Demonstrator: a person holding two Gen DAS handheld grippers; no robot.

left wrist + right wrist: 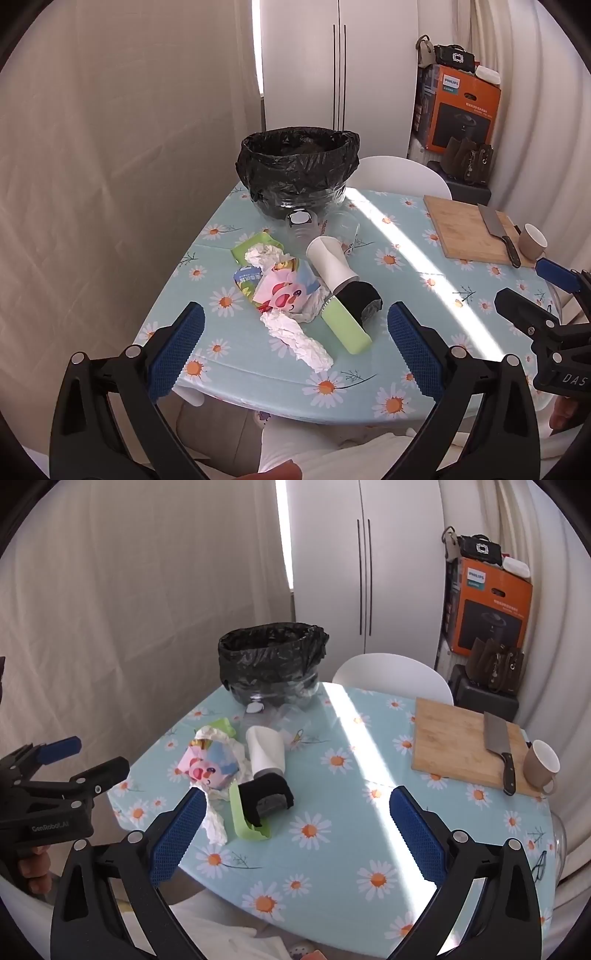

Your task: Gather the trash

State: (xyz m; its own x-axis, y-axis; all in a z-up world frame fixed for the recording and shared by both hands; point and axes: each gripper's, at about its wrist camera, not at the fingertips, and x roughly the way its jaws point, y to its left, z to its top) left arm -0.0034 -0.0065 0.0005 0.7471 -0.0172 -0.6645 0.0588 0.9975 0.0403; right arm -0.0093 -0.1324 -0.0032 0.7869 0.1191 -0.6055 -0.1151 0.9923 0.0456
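Note:
A pile of trash lies on the daisy-print table (388,347): crumpled white tissue (295,338), a pink cartoon wrapper (282,293), a green packet (255,245), a white paper cup (330,264) on its side, a black roll (360,299), a light green stick (345,328) and clear plastic cups (321,227). Behind them stands a clear bin with a black liner (297,166). My left gripper (295,350) is open and empty, hovering near the table's front edge before the pile. My right gripper (299,834) is open and empty, right of the pile (236,771); the bin also shows in the right wrist view (271,661).
A wooden cutting board (458,746) with a cleaver (500,751) and a beige mug (541,766) sit at the table's right. A white chair (391,675) stands behind the table. An orange box (487,605) and bags are stacked in the far right corner.

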